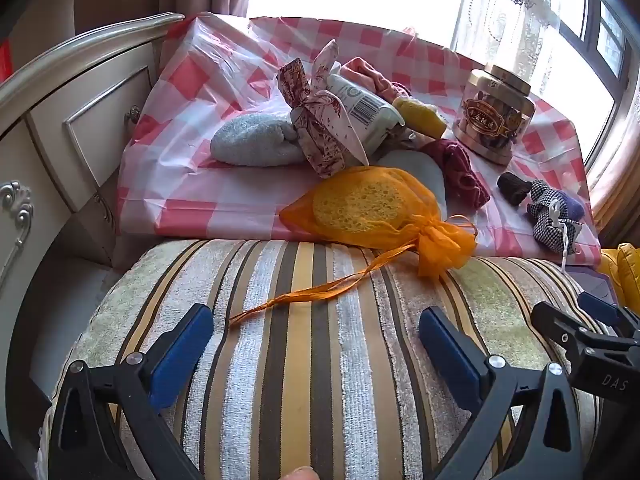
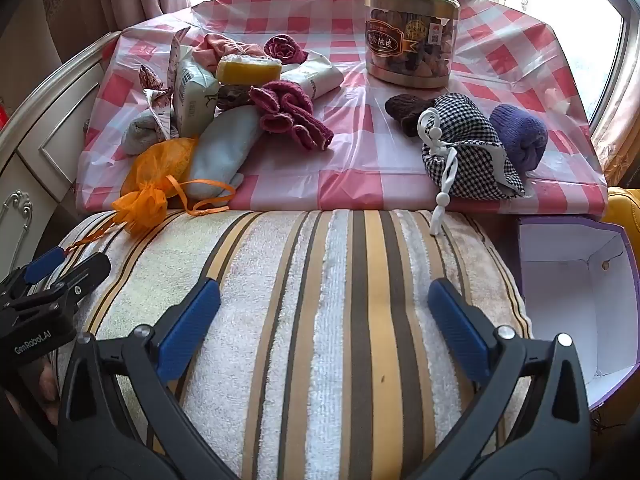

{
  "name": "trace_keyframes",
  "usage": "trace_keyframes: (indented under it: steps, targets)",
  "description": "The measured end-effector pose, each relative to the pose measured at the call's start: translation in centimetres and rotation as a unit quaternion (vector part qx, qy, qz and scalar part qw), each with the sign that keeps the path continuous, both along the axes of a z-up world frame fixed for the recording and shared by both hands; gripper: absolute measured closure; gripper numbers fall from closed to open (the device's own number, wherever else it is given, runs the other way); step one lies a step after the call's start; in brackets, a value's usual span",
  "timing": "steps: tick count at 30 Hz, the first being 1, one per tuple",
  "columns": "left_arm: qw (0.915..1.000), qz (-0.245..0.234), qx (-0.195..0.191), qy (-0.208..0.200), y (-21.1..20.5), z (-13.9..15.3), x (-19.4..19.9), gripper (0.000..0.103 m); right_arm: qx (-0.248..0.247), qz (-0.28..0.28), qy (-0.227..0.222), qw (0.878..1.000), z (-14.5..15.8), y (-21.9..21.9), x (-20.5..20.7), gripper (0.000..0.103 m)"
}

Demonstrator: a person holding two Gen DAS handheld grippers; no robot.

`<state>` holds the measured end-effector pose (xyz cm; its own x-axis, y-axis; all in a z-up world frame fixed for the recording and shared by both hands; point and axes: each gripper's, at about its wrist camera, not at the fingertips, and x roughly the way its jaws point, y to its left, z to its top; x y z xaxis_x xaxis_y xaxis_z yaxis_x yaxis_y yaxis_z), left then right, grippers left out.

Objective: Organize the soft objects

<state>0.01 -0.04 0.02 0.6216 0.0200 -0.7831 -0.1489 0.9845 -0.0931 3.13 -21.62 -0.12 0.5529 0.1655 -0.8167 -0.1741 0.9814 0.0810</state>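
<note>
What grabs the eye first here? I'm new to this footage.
The orange mesh bag with a sponge inside, at the near edge of the pink checked cloth, its ribbon trailing onto the striped cushion. Behind, a gold-lidded jar stands by the window. Both tools, left and right, hover open over the cushion.

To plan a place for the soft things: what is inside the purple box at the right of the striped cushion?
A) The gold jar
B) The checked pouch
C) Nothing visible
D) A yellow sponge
C: the purple box shows only bare white walls and floor in the right wrist view.
</note>
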Motion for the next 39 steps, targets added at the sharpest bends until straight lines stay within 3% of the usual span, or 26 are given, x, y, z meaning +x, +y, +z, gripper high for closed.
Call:
trace_keyframes:
  steps: [39]
  targets:
    - [0.9999,0.002,0.007,-0.009,0.1,0.06,-0.24,0.0,-0.001,-0.001,-0.018,1.0,-0.15,0.04,-0.51,0.0]
